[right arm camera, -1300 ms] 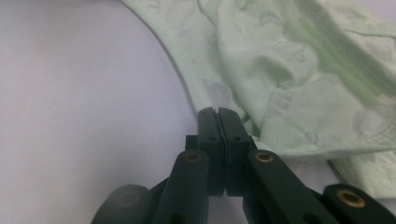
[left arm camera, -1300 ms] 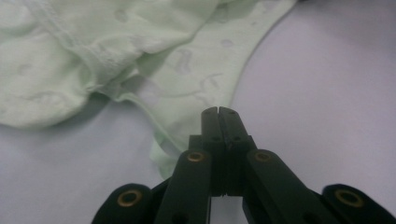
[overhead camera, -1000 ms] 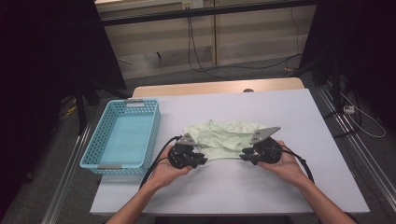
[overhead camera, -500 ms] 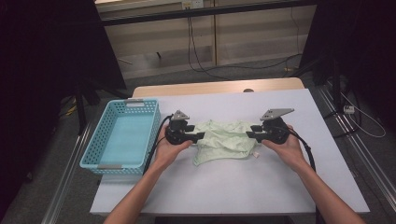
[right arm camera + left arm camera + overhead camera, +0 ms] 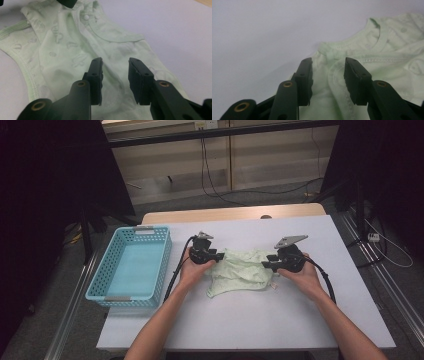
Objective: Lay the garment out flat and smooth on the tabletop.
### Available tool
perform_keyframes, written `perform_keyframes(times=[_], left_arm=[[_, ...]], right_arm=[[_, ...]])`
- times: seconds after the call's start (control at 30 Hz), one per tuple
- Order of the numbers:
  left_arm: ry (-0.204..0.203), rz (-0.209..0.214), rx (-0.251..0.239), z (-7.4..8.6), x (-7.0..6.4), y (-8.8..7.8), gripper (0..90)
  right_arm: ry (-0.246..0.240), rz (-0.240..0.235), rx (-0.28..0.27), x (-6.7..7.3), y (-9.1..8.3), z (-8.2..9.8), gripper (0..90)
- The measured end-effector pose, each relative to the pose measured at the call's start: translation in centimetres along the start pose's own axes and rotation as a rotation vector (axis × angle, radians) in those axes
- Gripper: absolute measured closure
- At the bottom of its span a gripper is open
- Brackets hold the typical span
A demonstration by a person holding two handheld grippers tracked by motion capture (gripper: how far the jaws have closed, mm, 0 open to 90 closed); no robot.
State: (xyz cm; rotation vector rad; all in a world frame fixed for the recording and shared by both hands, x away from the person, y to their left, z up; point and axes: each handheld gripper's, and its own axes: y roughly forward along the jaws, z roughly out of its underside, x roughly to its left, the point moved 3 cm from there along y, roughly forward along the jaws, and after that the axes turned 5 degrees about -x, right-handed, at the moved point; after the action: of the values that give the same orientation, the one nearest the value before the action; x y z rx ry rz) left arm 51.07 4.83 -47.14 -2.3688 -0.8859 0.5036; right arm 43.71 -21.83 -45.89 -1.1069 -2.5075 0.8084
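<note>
A pale green baby garment (image 5: 240,272) lies crumpled and folded on the white table (image 5: 250,325), between both grippers. My left gripper (image 5: 218,258) is at its left end. There the jaws (image 5: 328,75) stand apart over a stitched seam of the garment (image 5: 387,57), near the neckline. They have just been closing, with cloth under the gap and no pad pressing on it. My right gripper (image 5: 264,264) is at the right end. Its jaws (image 5: 115,75) hang apart above the printed cloth (image 5: 75,50) and have just been opening.
A light blue plastic basket (image 5: 125,298) stands on the table's left side, a hand's width from my left hand. The table's wooden far edge (image 5: 235,214) lies beyond the garment. Cables trail from both grippers along the forearms.
Both hands moved away from the person, taking the garment's near edge with them. The garment went from spread out to folded and bunched.
</note>
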Motion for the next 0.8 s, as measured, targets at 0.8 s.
perform_keyframes(times=[0.8], left_arm=[[0.039, 0.064, -0.042, -0.5, -1.4, -2.3, 87.3]], right_arm=[[0.028, 0.031, -0.041, -0.4, 0.0, -0.2, 90.0]])
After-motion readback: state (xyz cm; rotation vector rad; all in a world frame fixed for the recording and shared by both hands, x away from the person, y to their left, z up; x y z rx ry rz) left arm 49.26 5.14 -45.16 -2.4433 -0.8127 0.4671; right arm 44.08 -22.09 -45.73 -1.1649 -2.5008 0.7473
